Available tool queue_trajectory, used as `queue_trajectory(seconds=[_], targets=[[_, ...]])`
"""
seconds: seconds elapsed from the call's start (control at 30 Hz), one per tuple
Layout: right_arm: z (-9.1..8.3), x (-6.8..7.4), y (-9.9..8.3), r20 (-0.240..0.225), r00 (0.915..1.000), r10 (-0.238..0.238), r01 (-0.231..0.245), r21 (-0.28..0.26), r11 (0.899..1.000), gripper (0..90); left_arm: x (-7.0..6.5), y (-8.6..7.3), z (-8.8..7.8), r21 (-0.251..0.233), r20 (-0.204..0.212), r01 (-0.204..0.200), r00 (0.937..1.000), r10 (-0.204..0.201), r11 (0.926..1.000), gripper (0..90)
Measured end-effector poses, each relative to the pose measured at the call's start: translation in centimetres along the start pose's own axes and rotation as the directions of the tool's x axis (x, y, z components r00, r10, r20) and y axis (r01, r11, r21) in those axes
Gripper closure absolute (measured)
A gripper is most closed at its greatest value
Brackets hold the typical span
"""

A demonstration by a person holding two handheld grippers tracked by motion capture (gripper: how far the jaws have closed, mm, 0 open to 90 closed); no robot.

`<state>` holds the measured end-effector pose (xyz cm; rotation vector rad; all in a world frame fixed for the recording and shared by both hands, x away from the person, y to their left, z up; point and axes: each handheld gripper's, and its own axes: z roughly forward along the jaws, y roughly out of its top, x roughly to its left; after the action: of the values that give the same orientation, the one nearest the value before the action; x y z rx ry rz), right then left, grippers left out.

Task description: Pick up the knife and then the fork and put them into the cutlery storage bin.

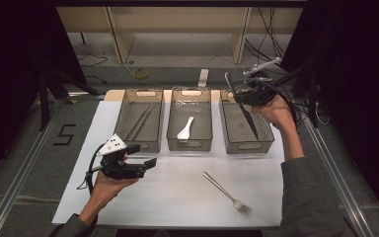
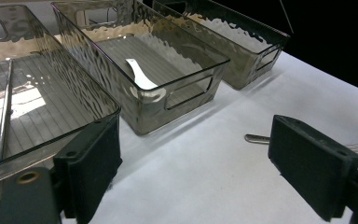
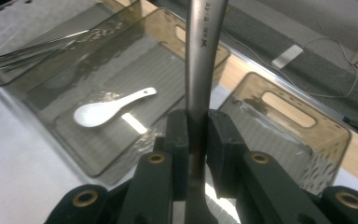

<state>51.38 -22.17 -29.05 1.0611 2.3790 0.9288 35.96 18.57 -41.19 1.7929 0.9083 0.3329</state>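
The right gripper (image 1: 249,94) clamps a slim steel knife (image 3: 200,70) above the rightmost smoky clear plastic bin (image 1: 271,140), while the left gripper (image 1: 145,158) hangs wide open over the bench (image 1: 177,197).

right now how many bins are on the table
3, in a row at the far side of the white sheet: the left bin holds thin metal sticks, the middle bin holds a white spoon, and the right bin sits under the right gripper.

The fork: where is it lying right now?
In the high view the fork lies on the white sheet, right of centre, in front of the bins and apart from them.
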Motion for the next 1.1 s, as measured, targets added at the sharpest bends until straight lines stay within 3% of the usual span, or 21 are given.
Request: queue_trajectory(seconds=[0.43, 0.7, 1.1], targets=[[2.5, -3.3, -0.9, 0.069, 0.9947, 0.076, -0.076, 0.006, 0.997, 80.1, 0.1, 0.0, -0.1, -0.003, -0.001, 0.003, 1.0000, -0.003, 1.0000, 16.2], [4.3, -4.8, -2.9, 0.077, 0.9890, 0.127, -0.130, 0.038, 0.991, 80.1, 0.0, 0.0, -0.1, -0.002, 0.001, 0.003, 1.0000, -0.003, 1.0000, 16.3], [5.9, -5.3, -5.2, 0.094, 0.9839, 0.152, -0.162, 0.110, 0.981, 80.0, 0.0, 0.0, -0.1, -0.003, -0.001, 0.002, 1.0000, -0.002, 1.0000, 16.3]])
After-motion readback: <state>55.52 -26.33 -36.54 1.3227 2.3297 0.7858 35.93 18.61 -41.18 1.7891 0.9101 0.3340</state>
